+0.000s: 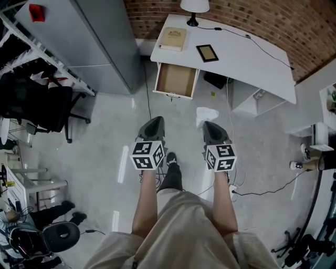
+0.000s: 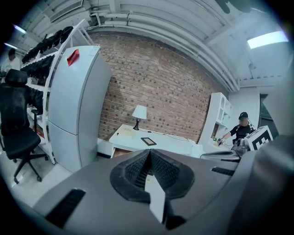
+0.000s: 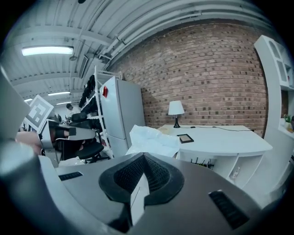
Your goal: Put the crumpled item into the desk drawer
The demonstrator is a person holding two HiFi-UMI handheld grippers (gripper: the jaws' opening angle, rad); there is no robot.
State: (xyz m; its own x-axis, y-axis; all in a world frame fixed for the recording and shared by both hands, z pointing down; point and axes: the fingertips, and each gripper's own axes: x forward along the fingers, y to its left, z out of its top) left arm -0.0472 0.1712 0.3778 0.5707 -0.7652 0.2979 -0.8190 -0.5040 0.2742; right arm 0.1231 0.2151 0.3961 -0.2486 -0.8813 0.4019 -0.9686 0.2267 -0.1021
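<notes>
A white crumpled item [image 1: 207,114] hangs from the tip of my right gripper [image 1: 209,126], which is shut on it. In the right gripper view the crumpled item [image 3: 151,140] bulges just past the closed jaws of the right gripper [image 3: 143,158]. My left gripper [image 1: 154,123] is level with it on the left, shut and holding nothing; the left gripper [image 2: 149,153] points toward the desk. The desk drawer [image 1: 176,80] stands pulled open under the left end of the white desk [image 1: 247,60], some way ahead of both grippers. Its wooden inside looks bare.
On the desk lie a book [image 1: 173,38], a tablet [image 1: 207,52] and a lamp [image 1: 194,8] with its cable. A grey fridge [image 1: 89,42] stands left of the drawer and a black office chair [image 1: 42,105] further left. Cables [image 1: 262,192] trail on the floor at right.
</notes>
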